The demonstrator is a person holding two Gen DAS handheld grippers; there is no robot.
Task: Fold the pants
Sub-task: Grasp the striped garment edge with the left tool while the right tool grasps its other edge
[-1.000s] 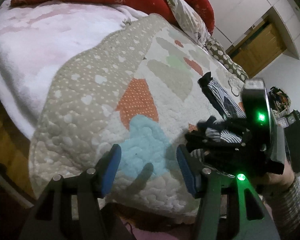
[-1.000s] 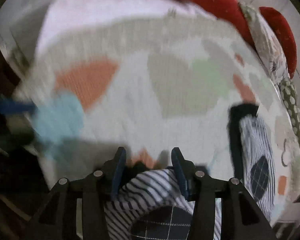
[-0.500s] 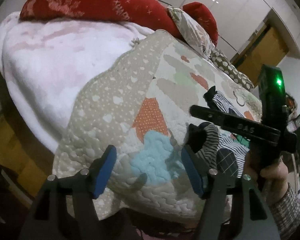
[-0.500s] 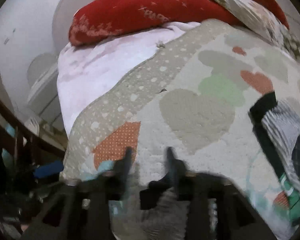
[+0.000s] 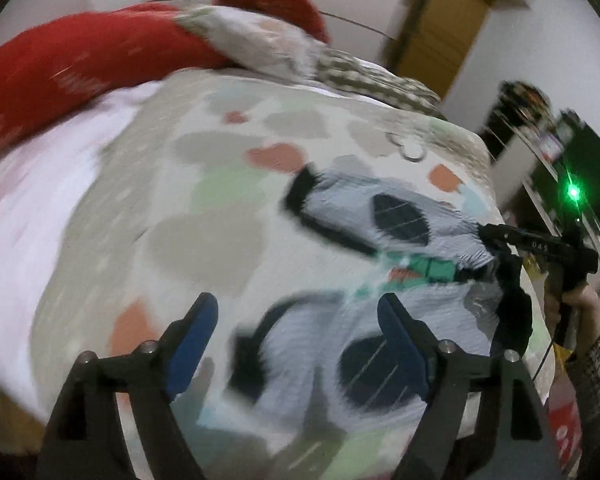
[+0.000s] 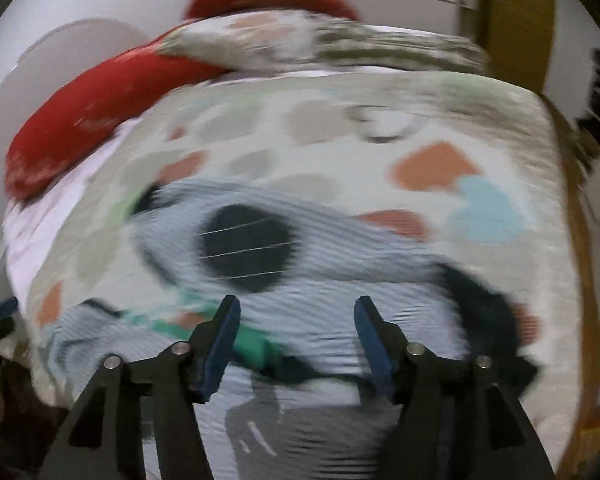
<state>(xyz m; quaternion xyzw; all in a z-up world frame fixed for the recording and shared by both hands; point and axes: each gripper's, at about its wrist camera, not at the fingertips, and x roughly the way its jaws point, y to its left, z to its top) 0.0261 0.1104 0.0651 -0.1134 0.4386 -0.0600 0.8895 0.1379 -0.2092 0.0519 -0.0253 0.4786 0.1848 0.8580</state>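
The striped grey-white pants (image 5: pixel 340 344) with dark knee patches and black cuffs lie spread on the heart-patterned quilt (image 5: pixel 204 216), legs apart. They also show in the right wrist view (image 6: pixel 320 280). My left gripper (image 5: pixel 296 340) is open and empty, hovering over the near leg's cuff end. My right gripper (image 6: pixel 296 336) is open and empty above the waist area of the pants. It shows from the side in the left wrist view (image 5: pixel 496 248), at the black waistband. Both views are motion-blurred.
Red pillows (image 5: pixel 80 64) and a patterned pillow (image 5: pixel 268 48) lie at the bed's head. A pink-white blanket (image 5: pixel 24 208) covers the left side. A wooden door (image 5: pixel 440 20) and dark shelving (image 5: pixel 572 184) stand beyond the bed.
My right gripper has let go of the pant leg and opened; the pants now lie spread flat. Both grippers have swung right toward the pants.
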